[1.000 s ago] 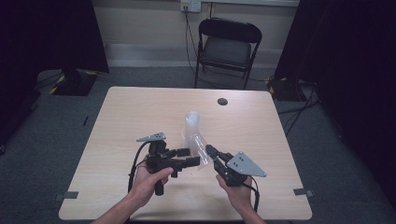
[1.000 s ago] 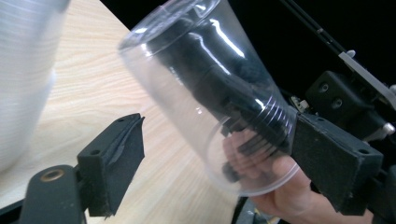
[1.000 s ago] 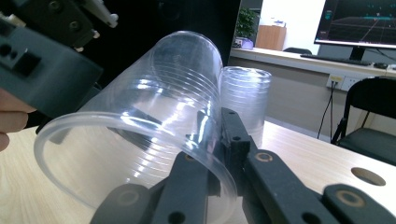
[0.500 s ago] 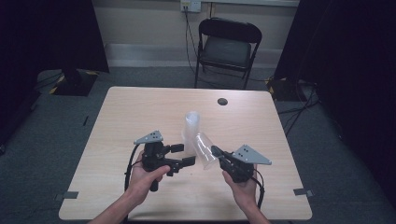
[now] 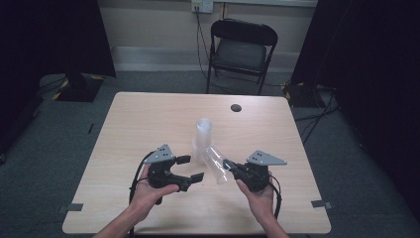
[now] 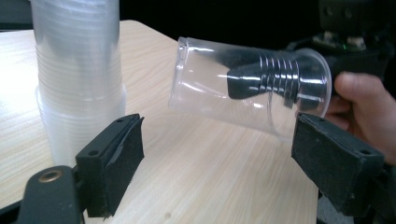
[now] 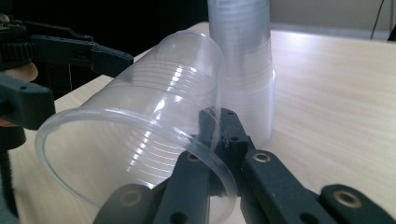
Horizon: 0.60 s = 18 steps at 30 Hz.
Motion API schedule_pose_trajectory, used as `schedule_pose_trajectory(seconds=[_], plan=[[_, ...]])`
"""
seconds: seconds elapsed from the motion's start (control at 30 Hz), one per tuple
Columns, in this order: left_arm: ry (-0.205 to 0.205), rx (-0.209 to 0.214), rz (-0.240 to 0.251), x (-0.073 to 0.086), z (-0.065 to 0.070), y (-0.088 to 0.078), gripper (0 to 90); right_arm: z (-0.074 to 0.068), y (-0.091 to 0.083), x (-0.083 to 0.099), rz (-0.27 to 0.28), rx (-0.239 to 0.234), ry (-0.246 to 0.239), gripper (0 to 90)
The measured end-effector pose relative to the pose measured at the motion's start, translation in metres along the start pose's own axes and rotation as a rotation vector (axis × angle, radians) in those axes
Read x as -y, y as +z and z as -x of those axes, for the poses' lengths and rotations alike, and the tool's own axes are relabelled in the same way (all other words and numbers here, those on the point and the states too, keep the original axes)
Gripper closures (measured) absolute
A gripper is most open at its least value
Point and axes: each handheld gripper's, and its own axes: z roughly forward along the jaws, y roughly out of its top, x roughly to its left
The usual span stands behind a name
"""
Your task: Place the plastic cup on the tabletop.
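Note:
A single clear plastic cup point(image 5: 216, 166) point(image 6: 224, 93) point(image 7: 140, 130) hangs tilted above the wooden table point(image 5: 148, 119). My right gripper point(image 5: 230, 167) point(image 7: 219, 128) is shut on its wall at the rim, one jaw inside and one outside. The cup's base points toward a stack of clear cups point(image 5: 202, 139) point(image 6: 79, 79) point(image 7: 245, 70) standing upside down just behind it. My left gripper point(image 5: 191, 168) point(image 6: 219, 140) point(image 7: 65, 81) is open to the cup's left, its pads wide apart and touching nothing.
A small black round object point(image 5: 236, 107) lies near the table's far edge. A black folding chair point(image 5: 241, 49) stands behind the table. Both hands hover over the near half of the table.
The held cup has tilted and sunk a little lower beside the stack. Both hands have stayed almost where they were.

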Motion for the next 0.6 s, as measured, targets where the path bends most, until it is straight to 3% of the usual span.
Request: schedule_pose_trajectory(seconds=[0.17, 0.27, 0.3, 0.47, 0.5, 0.6], plan=[[0.029, -0.014, -0.063, 0.005, -0.003, -0.003, 16.4, 0.003, 0.001, -0.001, -0.058, -0.022, 0.016, 89.9], [0.047, -0.002, -0.084, 0.008, -0.005, -0.003, 16.3, 0.004, 0.003, -0.001, -0.099, -0.036, 0.024, 89.9], [0.068, -0.019, -0.097, 0.011, -0.005, -0.002, 16.6, 0.004, 0.005, -0.001, -0.119, -0.051, 0.027, 89.9], [0.113, -0.023, -0.118, 0.017, -0.003, 0.000, 19.1, 0.003, 0.006, -0.003, -0.162, -0.077, 0.024, 89.9], [0.141, -0.030, -0.122, 0.020, -0.003, 0.000, 19.6, 0.003, 0.007, -0.004, -0.192, -0.087, 0.014, 90.0], [0.169, -0.026, -0.134, 0.021, -0.002, 0.000, 20.4, 0.002, 0.008, -0.006, -0.237, -0.093, 0.017, 90.0]])
